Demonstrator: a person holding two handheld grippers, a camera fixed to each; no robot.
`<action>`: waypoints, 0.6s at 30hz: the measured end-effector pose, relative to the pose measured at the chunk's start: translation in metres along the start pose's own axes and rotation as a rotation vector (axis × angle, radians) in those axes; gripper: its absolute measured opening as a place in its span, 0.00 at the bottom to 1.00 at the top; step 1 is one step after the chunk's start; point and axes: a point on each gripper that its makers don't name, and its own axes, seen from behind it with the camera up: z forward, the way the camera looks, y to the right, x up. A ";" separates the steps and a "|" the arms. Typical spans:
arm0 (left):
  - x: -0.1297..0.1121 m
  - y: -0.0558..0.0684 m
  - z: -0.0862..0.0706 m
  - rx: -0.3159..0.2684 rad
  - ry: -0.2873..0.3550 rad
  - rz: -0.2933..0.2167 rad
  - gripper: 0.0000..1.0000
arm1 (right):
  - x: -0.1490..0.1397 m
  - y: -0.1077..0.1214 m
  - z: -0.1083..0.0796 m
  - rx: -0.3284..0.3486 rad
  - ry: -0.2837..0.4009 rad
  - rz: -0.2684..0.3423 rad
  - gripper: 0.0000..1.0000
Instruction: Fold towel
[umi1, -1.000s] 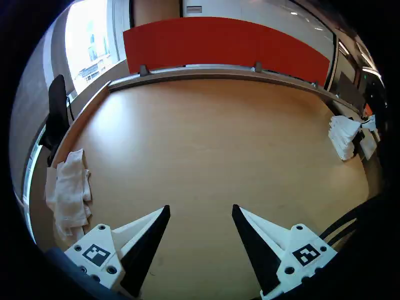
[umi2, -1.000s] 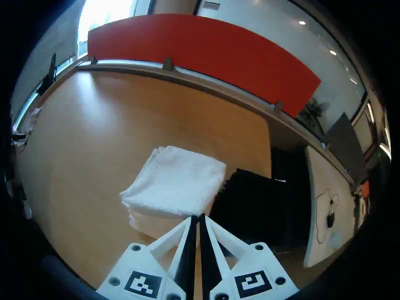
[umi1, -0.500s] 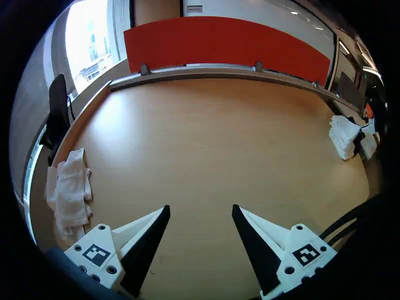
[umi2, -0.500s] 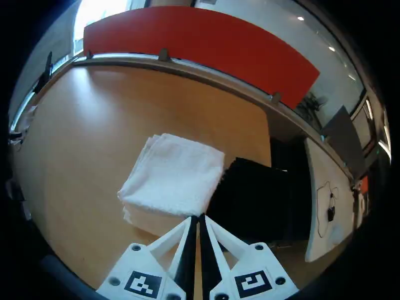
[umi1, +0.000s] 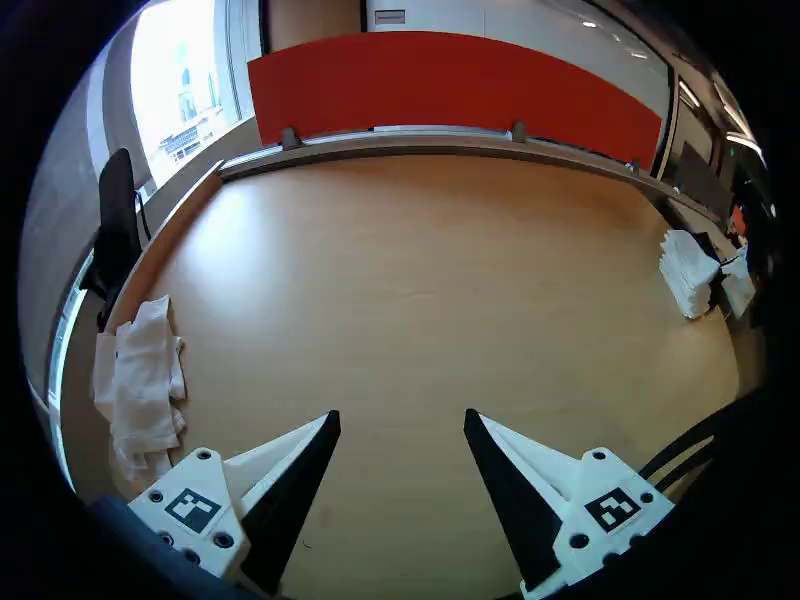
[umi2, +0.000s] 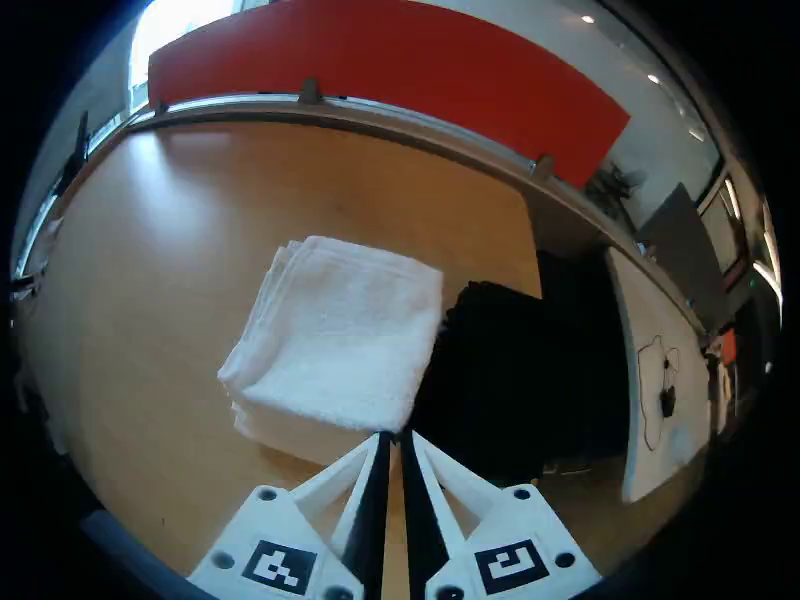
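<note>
1. Left gripper view first: the left gripper (umi1: 400, 440) hangs over the bare middle of the table (umi1: 430, 270), fingers wide apart and nothing between them.
2. Near left in the same view, a loose towel (umi1: 140, 385) lies crumpled along the table's left edge. It sits just beside the gripper's left finger but isn't touched by it, and it has no fold in it at all.
3. Far right, a stack (umi1: 688, 272) of white folded towels sits by the right edge, well apart from this gripper. A red panel (umi1: 450, 85) runs along the far edge, and a dark chair (umi1: 115, 230) stands beyond the left edge.
4. Over to the right gripper view: the right gripper (umi2: 394, 440) has its fingers drawn together with no cloth between them.
5. Its tips sit right at the near edge of the stack (umi2: 340, 330). Whether they touch the cloth I can't tell.
6. The stack looks tidy, with several squared layers and edges lined up. It rests on the table (umi2: 150, 260) by the right edge, with a dark shape (umi2: 500, 380) just beside it off the table.
7. Where the task stands, as I read it: the towels on the stack are folded and set down, so that part looks done.
8. What's left is the loose towel. It needs picking up, spreading on the open middle, folding and adding to the stack. Neither gripper holds any cloth, so this looks like the gap between one towel and the next.
</note>
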 end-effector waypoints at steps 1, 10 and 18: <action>0.001 0.000 0.000 -0.001 0.001 0.000 0.92 | -0.001 0.000 0.000 -0.001 -0.001 0.000 0.22; 0.004 0.005 0.003 -0.007 0.004 0.005 0.92 | -0.002 0.004 0.000 -0.020 0.003 -0.002 0.78; 0.006 0.005 0.004 -0.009 0.005 0.002 0.92 | 0.001 0.003 0.000 -0.018 0.014 0.004 0.88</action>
